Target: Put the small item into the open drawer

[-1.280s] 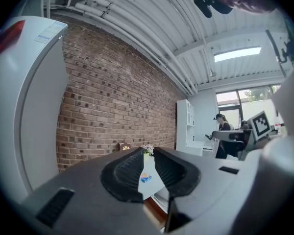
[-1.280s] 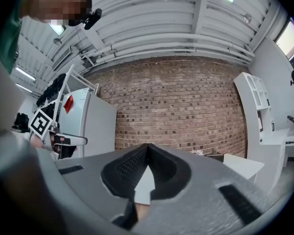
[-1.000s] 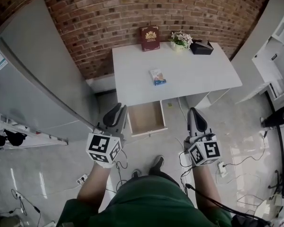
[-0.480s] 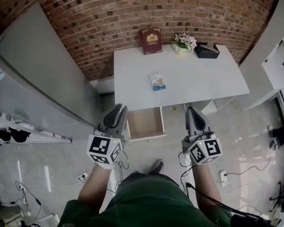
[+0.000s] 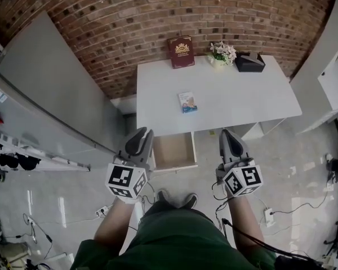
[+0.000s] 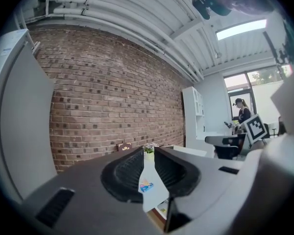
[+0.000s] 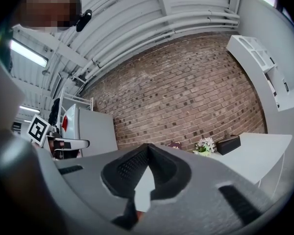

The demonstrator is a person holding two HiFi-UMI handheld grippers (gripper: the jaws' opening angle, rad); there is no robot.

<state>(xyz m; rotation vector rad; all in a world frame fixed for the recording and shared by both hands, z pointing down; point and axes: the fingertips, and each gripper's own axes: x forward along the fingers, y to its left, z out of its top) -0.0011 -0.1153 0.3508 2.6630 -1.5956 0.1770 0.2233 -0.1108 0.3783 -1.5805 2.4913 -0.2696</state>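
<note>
The small item, a blue and white packet, lies flat near the middle of the white table. The open drawer sticks out under the table's front edge, and its inside looks bare. My left gripper hovers just left of the drawer, well short of the packet. Its jaws stand a narrow gap apart with nothing between them. Through that gap the left gripper view shows the packet. My right gripper hangs right of the drawer. The right gripper is shut and empty.
A red book, a flower pot and a black box stand along the table's back edge by the brick wall. A tall grey cabinet fills the left. Cables and a power strip lie on the floor.
The view has shifted slightly, so the table and drawer sit a little lower and further right in the picture. Both grippers keep their places and their jaw states.
</note>
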